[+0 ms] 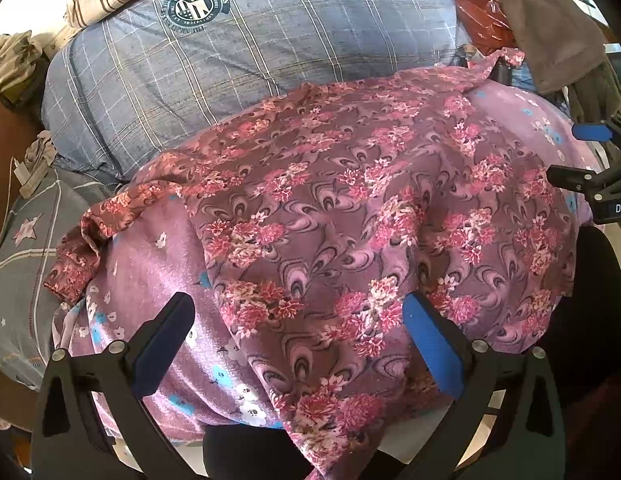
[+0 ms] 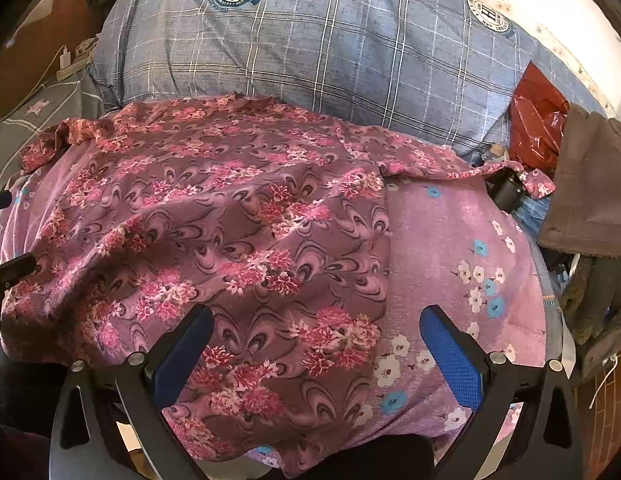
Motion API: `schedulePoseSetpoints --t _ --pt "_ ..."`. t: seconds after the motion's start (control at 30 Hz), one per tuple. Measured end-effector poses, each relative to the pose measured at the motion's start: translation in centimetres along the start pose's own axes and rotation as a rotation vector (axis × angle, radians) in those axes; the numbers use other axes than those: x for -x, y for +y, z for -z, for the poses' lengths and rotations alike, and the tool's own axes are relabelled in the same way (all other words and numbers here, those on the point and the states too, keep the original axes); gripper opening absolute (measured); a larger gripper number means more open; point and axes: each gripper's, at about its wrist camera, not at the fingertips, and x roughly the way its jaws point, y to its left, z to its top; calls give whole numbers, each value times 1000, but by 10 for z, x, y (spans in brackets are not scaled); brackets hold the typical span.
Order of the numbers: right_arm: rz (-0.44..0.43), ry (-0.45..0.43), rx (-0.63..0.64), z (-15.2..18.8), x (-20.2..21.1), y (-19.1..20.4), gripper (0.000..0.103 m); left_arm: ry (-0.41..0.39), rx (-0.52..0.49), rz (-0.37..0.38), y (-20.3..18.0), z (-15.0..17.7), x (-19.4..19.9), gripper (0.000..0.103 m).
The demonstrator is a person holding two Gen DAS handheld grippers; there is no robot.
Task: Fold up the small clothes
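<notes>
Left gripper [image 1: 298, 344] hangs wide open over the near edge of the floral garment [image 1: 350, 208], nothing between its fingers. Right gripper [image 2: 316, 354] is likewise spread wide and empty, over the garment's near right part. You see the garment lying spread across a pink flowered sheet [image 2: 470, 240], its near hem drooping over the near edge, with a blue plaid pillow [image 1: 230, 52] just beyond its far edge. One sleeve [image 1: 86, 240] trails off bunched at the left, the other [image 2: 526, 180] reaches right toward a red plastic bag [image 2: 538, 128].

Judgement: thin, light, limp cloth, no stiffness, so it will sag and drag wherever you lift it. It looks a bit slick on the sheet, so expect sliding. Not fragile. Pinch a single layer at a sleeve end or a hem corner, and pinch shallow so you don't catch the sheet underneath.
</notes>
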Motion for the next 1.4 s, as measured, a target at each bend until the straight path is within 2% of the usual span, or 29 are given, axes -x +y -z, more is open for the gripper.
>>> schedulePoseSetpoints --t 0.2,0.27,0.43,0.5,0.7,0.87,1.03,1.4 --pt "23 -31 -3 -5 3 -2 103 7 -8 0 0 -3 -3 103" --pt "5 -40 -30 -7 4 -7 103 4 -5 -1 0 -5 -3 103" --pt "-24 -4 -44 -5 -4 -12 103 -16 30 -5 3 -8 -4 103" --pt "-27 13 -17 -4 -6 -9 102 -19 50 -4 5 -9 -6 103" --pt "-1 -16 103 0 3 1 102 -16 90 8 6 -11 -13 103" --pt "21 -45 187 6 7 6 103 2 72 8 3 -9 -15 103" --pt "-31 -28 137 12 1 5 103 18 45 5 -3 -10 -16 103" --pt "-53 -47 85 16 -5 2 103 36 2 12 -18 -15 -16 103"
